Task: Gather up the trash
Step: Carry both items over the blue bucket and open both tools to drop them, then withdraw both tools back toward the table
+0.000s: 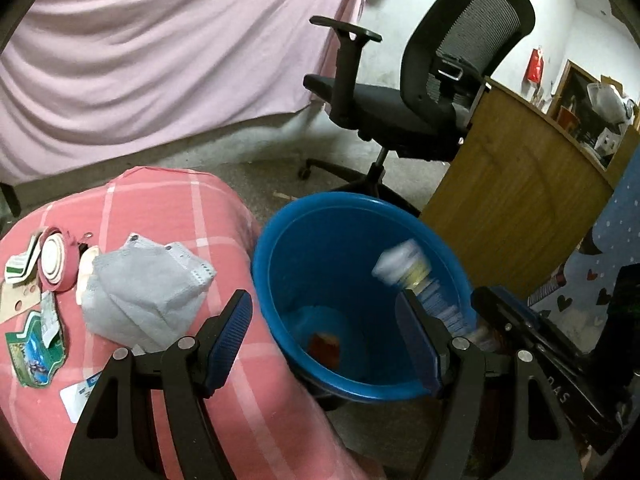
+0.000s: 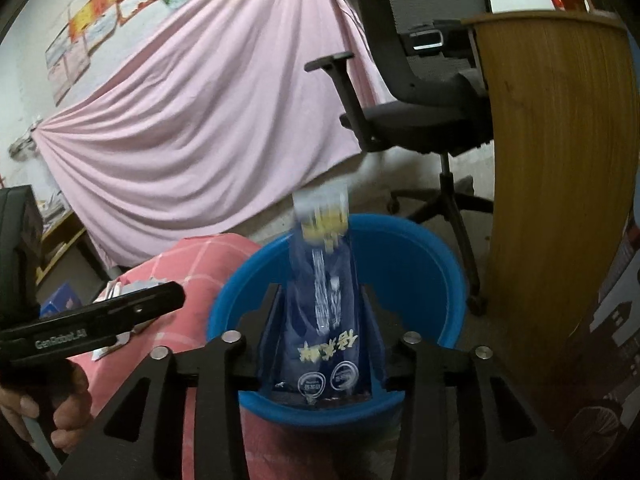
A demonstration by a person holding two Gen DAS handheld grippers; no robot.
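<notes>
While the right gripper (image 2: 320,336) stands over the near rim of the blue bucket (image 2: 448,276), a dark blue snack wrapper (image 2: 324,320) stands upright between its jaws, its yellow-and-clear top blurred above the far rim. The wrapper fills the gap from pad to pad, but whether the pads press on it I cannot tell — their inner faces are hidden behind the film. Seen from the left wrist, the same wrapper (image 1: 416,280) hangs inside the bucket (image 1: 288,264) against its right wall, and something small and reddish-brown (image 1: 325,347) lies at the bottom.

The left gripper (image 1: 324,340) is spread wide with nothing between its blue pads; one finger is over the pink checked cover (image 1: 224,216), the other over the bucket's right side. In the right wrist view it appears as a black bar (image 2: 100,316) held by a hand (image 2: 52,396) at the left edge.

On the cover, left of the bucket, lie a crumpled grey face mask (image 1: 148,288), a pink roll of tape (image 1: 56,258), a green torn packet (image 1: 36,344) and a small white card (image 1: 78,394) — all well apart from the bucket's mouth. Behind stand a black office chair (image 1: 424,92), a wooden desk panel (image 1: 516,200) and a draped pink sheet (image 1: 160,48).
</notes>
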